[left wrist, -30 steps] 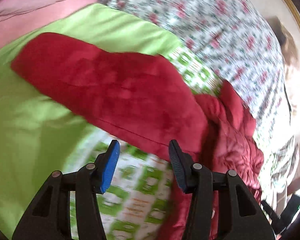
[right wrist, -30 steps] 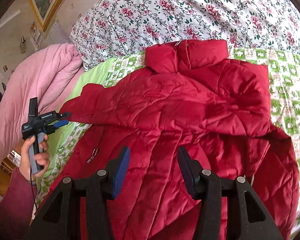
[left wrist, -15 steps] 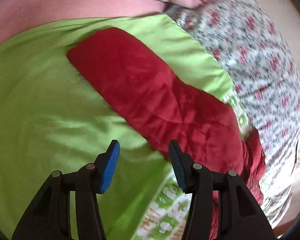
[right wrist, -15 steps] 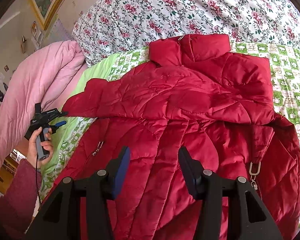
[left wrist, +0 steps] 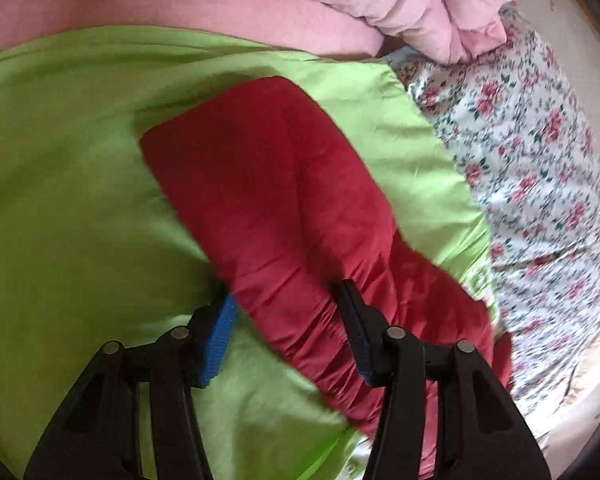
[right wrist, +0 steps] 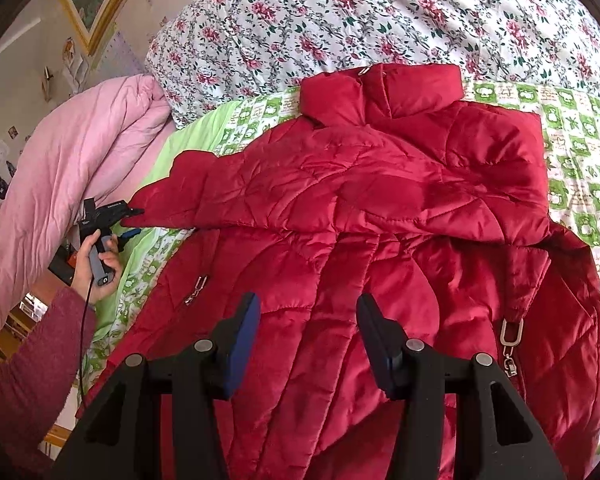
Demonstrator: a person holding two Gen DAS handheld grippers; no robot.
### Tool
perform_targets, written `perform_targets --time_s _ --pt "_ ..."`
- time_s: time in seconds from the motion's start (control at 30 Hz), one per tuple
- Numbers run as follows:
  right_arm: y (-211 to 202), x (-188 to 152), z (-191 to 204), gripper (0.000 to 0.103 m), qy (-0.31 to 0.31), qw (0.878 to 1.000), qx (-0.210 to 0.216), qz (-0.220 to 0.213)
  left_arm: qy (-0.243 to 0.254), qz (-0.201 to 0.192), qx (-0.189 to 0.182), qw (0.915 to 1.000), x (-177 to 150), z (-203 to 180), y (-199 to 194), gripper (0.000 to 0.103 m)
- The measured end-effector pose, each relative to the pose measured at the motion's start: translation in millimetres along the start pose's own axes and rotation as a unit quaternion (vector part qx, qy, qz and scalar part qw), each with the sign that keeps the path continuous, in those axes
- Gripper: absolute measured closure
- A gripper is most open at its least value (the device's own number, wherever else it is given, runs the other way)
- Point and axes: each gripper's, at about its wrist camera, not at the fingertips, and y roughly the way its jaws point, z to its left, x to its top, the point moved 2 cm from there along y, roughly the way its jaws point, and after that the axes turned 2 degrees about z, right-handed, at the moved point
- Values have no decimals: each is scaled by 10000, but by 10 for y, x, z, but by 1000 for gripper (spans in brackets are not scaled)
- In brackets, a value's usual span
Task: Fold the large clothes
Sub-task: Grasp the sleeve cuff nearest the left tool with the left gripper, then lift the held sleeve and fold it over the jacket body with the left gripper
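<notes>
Jacket: red quilted coat (right wrist: 364, 216), spread front-up on the bed, directly ahead of and under the right gripper; collar at the far end, against the floral quilt.
Sleeve: red sleeve (left wrist: 268, 200), lying on the green sheet, running away from the left gripper toward its upper left; its near part is bunched between that gripper's two fingers.
Left gripper (left wrist: 286, 308): jaws wide, one blue pad on each side of the sleeve; contact with the fabric cannot be told.
Right gripper (right wrist: 308, 312): jaws wide, holding nothing, above the coat's lower front.
Green sheet (left wrist: 60, 200): plain, to the left of the left gripper.
Floral quilt (right wrist: 380, 20): beyond the collar, far from the right gripper.
Pink duvet (right wrist: 72, 152): heaped, far left of the right gripper.
Zip pulls: metal, one (right wrist: 510, 340) just right of the right gripper, one (right wrist: 196, 288) just left.
</notes>
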Motion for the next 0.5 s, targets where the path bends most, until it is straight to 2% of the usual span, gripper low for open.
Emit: perform_targets --time_s 0.13,0.2,0.23,0.4,0.5 --pt "7 -25 -42 51 73 10000 -16 22 -72 -124 -167 9998 8 -10 22 50" --pt "4 -35 -58 51 94 10000 -11 24 17 -166 -183 9997 9 -56 29 75" --pt "2 -39 -67 51 98 9999 -31 22 64 -118 -254 9996 5 -78 42 91" --pt "1 -66 -153 51 224 9997 -62 11 363 -267 -381 9983 -53 -259 -138 96" --pt "33 -83 -235 51 340 9994 -109 39 661 -428 -601 9951 -135 -481 -369 96"
